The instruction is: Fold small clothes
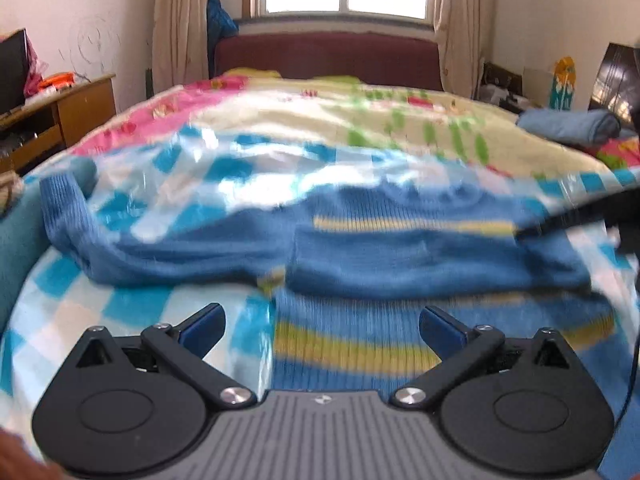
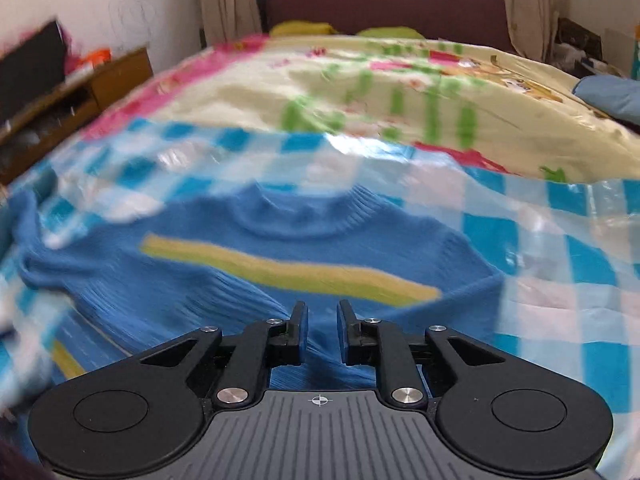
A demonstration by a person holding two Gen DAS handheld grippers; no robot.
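A small blue knit sweater (image 1: 400,256) with yellow-green stripes lies on a blue-and-white checked plastic sheet (image 1: 132,308) on the bed. Its left sleeve stretches out to the left. My left gripper (image 1: 322,330) is open and empty, just above the sweater's lower part. In the right wrist view the sweater (image 2: 256,264) shows its collar and one stripe. My right gripper (image 2: 322,334) is nearly closed, with a fold of the blue sweater between its fingers. The right gripper's black body also shows at the right edge of the left wrist view (image 1: 600,212).
The bed carries a yellow, pink and green quilt (image 1: 360,120) beyond the sheet. A folded blue cloth (image 1: 572,124) lies at the far right of the bed. A wooden desk (image 1: 60,120) stands to the left. The dark red headboard (image 1: 328,56) and window are behind.
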